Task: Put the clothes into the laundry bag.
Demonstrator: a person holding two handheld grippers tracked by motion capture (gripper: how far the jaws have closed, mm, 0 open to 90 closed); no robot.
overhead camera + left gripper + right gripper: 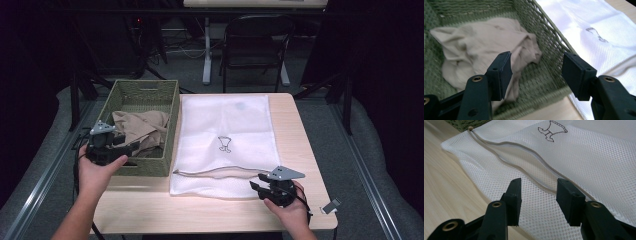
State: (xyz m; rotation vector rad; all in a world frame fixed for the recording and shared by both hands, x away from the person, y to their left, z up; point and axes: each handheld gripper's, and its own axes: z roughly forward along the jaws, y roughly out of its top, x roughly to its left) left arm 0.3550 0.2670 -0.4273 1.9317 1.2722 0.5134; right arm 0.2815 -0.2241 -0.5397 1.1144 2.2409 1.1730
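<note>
A white mesh laundry bag with a small black printed figure lies flat on the wooden table, its opening and beige drawstring near the front edge. A crumpled beige garment lies in a green woven basket at the table's left. My left gripper hovers open over the basket's near end, jaws wide apart above the garment. My right gripper stands open at the bag's front right edge, its jaws just above the mesh near the drawstring, holding nothing.
The basket's woven wall stands right next to the bag's left edge. Bare table runs along the front. A small grey clip-like object lies at the table's front right corner. A black chair stands beyond the far edge.
</note>
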